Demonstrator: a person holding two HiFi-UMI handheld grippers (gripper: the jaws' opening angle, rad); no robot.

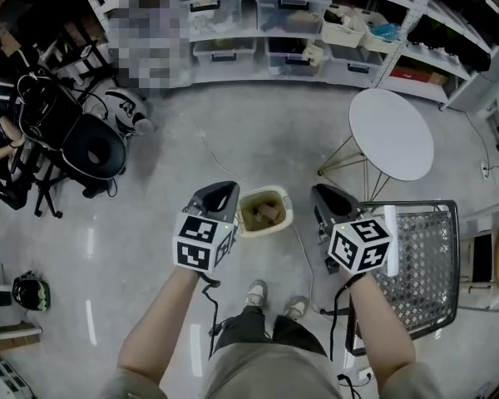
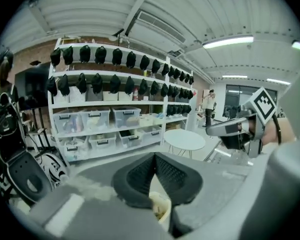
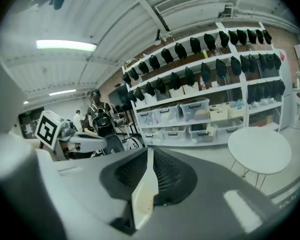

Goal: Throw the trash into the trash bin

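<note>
A cream trash bin (image 1: 284,215) stands on the grey floor just ahead of the person's shoes, with brownish trash (image 1: 263,213) lying inside it. Both grippers are held up above it. My left gripper (image 1: 225,189) hangs over the bin's left rim, jaws shut with the tips touching and nothing between them (image 2: 154,157). My right gripper (image 1: 322,191) is just right of the bin, also shut and empty (image 3: 150,153). Below each pair of jaws a slice of the bin shows (image 2: 161,207) (image 3: 141,199). Each gripper view also catches the other gripper (image 2: 225,129) (image 3: 85,143).
A round white table (image 1: 391,133) stands to the right beyond the bin, and a metal mesh chair (image 1: 424,256) is close by the right arm. Shelves with plastic boxes (image 1: 266,23) line the back. A black office chair (image 1: 91,148) stands at the left.
</note>
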